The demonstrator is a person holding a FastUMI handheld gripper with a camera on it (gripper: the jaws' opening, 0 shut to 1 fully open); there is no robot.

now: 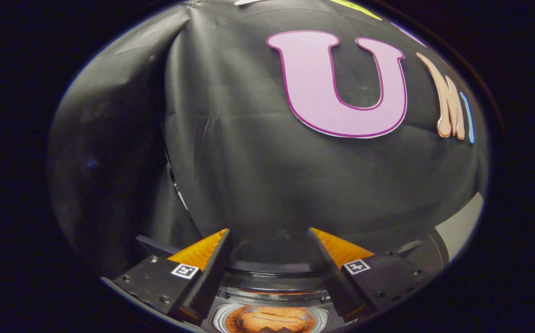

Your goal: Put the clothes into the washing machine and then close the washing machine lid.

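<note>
Between our two fingers (205, 259), at the bottom centre of the frame, we see orange clothes (270, 319) lying inside the round drum of the washing machine (267, 289), its lid up. Our gripper (268, 238) has its jaws spread wide, holding nothing, above the opening. Black booth cloth (230, 152) hangs beyond, filling the upper frame; a pale strip (462, 222) shows at lower right.

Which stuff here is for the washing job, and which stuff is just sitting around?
For the job:
- washing machine, its round opening below and between the fingers
- orange clothes already down inside the drum
- claw, fingers apart, holding nothing

Just there:
- black cloth wall beyond the fingers
- pale grey strip past the wall's lower corner; I cannot tell what it is
</note>
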